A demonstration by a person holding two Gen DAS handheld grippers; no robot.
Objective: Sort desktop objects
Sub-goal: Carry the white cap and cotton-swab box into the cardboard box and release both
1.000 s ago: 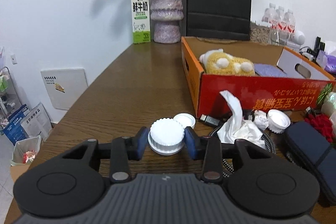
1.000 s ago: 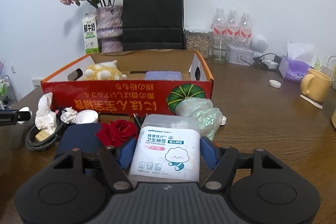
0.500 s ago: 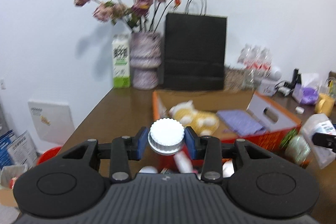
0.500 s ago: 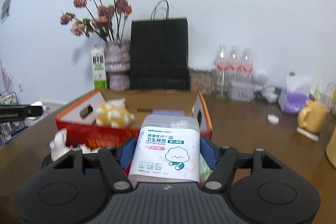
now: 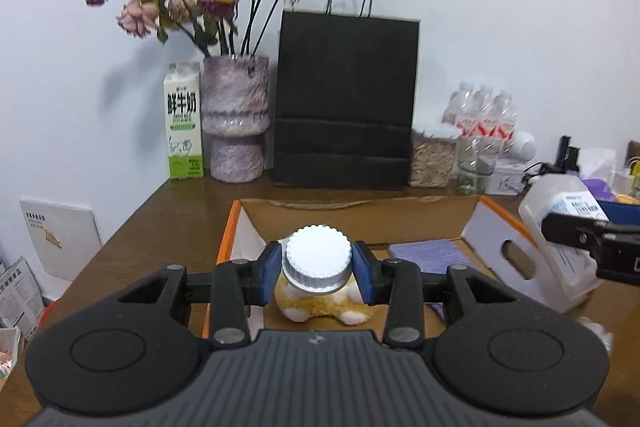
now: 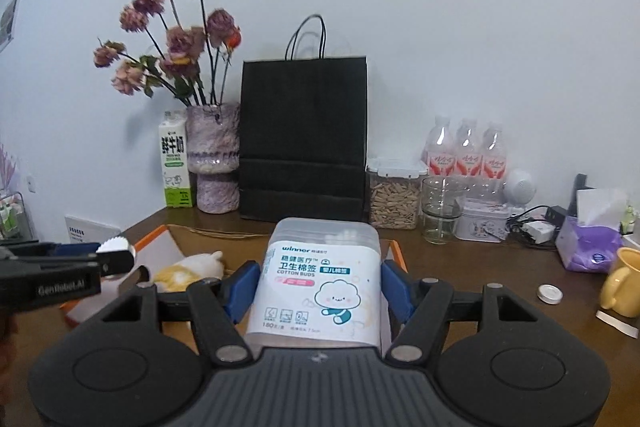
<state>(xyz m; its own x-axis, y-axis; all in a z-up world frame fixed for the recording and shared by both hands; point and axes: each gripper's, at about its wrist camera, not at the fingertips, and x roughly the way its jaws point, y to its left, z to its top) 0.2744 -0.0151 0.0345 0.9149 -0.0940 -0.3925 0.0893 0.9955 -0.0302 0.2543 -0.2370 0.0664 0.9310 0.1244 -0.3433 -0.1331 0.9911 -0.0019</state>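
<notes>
Wooden desk with orange cardboard box (image 5: 232,227): left gripper (image 5: 319,267) clamps a white ribbed-lid jar (image 5: 319,259), right gripper (image 6: 320,287) a cotton-bud box (image 6: 320,283), both above the box; lower each beside the plush toy (image 5: 320,303) before releasing.

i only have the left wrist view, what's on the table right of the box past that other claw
Observer: A yellow mug stands at the right edge, with a small round silver lid lying on the table beside it.
Operator: what is the right claw carrying, i see only a plastic corner
Observer: A clear cotton buds box with a cartoon cloud on its label, clamped between the right claw's blue pads.
Operator: and that pale thing behind the water bottles
Observer: A small round white device, standing next to a printed tin.
</notes>
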